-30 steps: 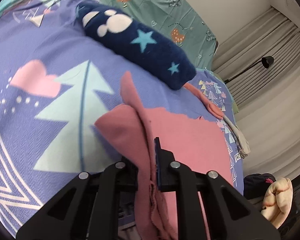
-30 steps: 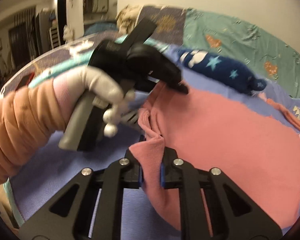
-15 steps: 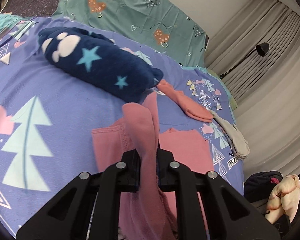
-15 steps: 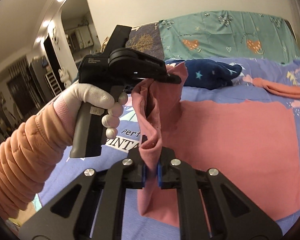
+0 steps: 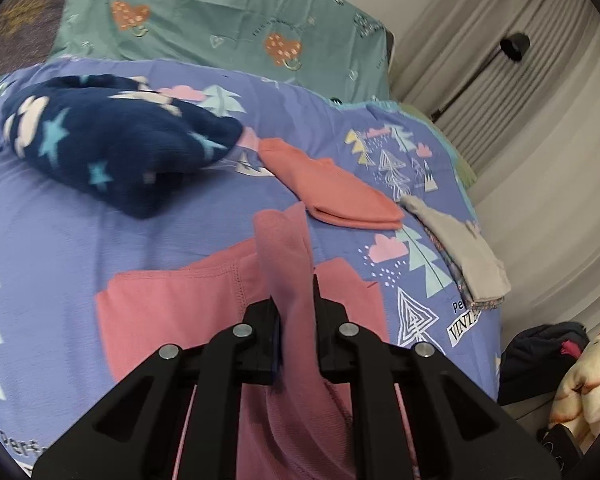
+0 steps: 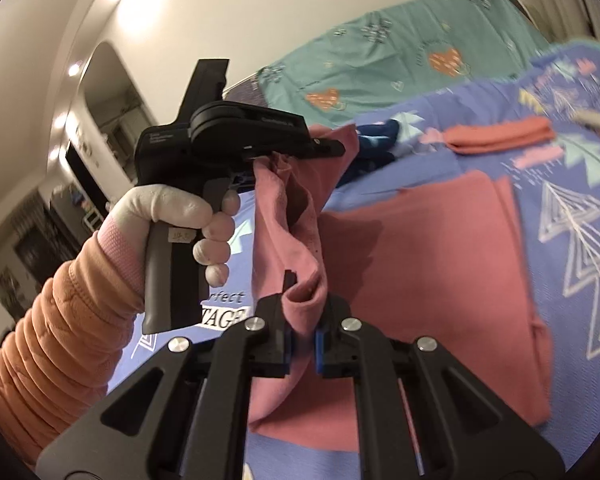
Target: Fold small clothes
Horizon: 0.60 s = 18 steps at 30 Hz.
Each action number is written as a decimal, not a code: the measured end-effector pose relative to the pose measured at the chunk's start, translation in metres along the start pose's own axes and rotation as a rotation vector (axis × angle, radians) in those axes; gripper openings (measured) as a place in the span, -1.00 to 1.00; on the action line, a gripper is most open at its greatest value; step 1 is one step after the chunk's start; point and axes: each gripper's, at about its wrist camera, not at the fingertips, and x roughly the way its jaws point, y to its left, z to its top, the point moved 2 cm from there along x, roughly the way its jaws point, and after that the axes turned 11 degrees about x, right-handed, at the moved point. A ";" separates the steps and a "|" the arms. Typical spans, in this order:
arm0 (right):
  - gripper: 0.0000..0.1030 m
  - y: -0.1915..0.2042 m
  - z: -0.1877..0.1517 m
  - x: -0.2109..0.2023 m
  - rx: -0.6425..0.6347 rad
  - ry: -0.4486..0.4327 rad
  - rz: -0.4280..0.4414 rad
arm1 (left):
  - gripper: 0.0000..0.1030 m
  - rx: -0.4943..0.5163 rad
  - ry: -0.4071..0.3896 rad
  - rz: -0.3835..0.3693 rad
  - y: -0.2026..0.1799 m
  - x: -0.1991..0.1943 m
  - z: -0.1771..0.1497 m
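Pink cloth, a small garment (image 6: 432, 264), lies half spread on the bed's purple patterned cover (image 5: 80, 240), its near edge lifted clear by both tools. The left gripper (image 5: 296, 300) has its jaws closed on a bunched fold of that edge, and the right gripper (image 6: 303, 316) likewise pinches a corner between its blue pads, so the fabric hangs in a sagging loop between them. The gloved left hand (image 6: 180, 216) grips its tool's handle. Further out sit a folded coral piece (image 5: 340, 192), a grey folded item (image 5: 464, 252) and a navy star-print fleece (image 5: 108, 140), with a teal pillow (image 5: 228, 20) behind. Risk, as I judge it: the slack between the two pinches may crumple as the edge is carried over, giving a crooked fold, or a thin grip may slip. The garment's lower part is hidden behind the tools, so its type is unclear.
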 end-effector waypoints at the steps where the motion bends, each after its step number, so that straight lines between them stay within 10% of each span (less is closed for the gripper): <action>1: -0.85 -0.005 0.001 -0.002 0.012 -0.003 -0.002 | -0.79 0.009 0.015 0.005 -0.008 0.008 0.001; 18: -0.85 -0.107 -0.013 -0.041 0.275 0.020 -0.056 | -0.77 0.204 0.166 0.098 -0.093 0.107 -0.014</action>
